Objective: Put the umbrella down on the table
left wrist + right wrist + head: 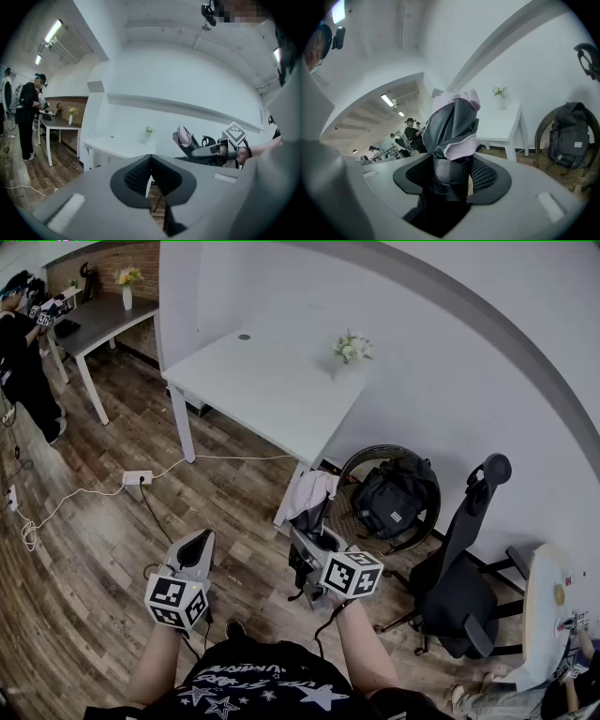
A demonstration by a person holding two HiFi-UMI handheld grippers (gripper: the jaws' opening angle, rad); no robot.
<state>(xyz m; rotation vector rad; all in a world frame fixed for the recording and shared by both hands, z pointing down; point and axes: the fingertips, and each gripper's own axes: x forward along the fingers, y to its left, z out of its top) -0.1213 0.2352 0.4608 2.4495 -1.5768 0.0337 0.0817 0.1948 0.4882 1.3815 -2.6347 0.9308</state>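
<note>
A folded grey and pink umbrella (pixel 314 495) points away from me toward the white table (pixel 253 381). My right gripper (pixel 309 538) is shut on its lower part. In the right gripper view the umbrella (pixel 452 122) fills the gap between the black pads (pixel 485 174), with the table (pixel 501 124) behind it. My left gripper (pixel 199 542) hangs beside it to the left, over the wooden floor, and holds nothing. The left gripper view has that gripper (pixel 150 161) with its pads touching, and the umbrella (pixel 183 137) at the right.
A small vase of flowers (pixel 352 351) stands at the table's far corner. A round basket with a black backpack (pixel 392 498) sits right of the table, then a black office chair (pixel 464 568). A power strip (pixel 138 477) and cable lie on the floor. A person (pixel 19 352) stands by another desk (pixel 103 320).
</note>
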